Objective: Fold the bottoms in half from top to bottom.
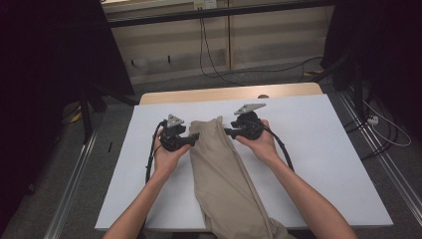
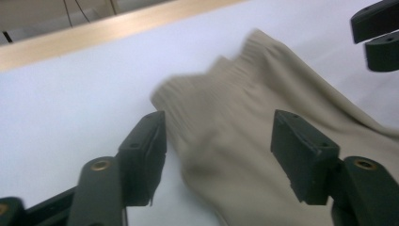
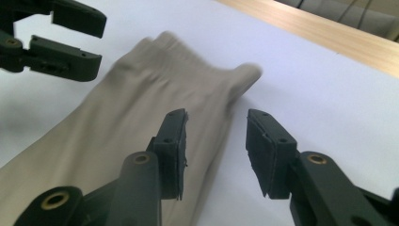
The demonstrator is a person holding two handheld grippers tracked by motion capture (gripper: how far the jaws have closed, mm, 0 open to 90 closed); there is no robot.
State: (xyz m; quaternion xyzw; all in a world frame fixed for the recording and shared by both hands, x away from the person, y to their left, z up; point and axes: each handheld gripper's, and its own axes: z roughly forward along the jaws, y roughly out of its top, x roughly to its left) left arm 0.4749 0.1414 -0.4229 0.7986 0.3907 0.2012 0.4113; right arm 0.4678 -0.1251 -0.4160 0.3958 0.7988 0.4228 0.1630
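Currently the beige trousers (image 1: 226,174) lie folded lengthwise down the white table (image 1: 323,149), with the left gripper (image 1: 191,138) and right gripper (image 1: 230,132) flanking the waistband (image 2: 226,77), both open and empty, grasp not yet made.

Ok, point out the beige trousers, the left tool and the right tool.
beige trousers (image 1: 221,167): high view, middle of the folded cloth.
left tool (image 1: 195,136): high view, between its tips.
right tool (image 1: 228,132): high view, between its tips.

Beige folded trousers (image 1: 226,174), lengthwise on white table; ribbed waistband at far end
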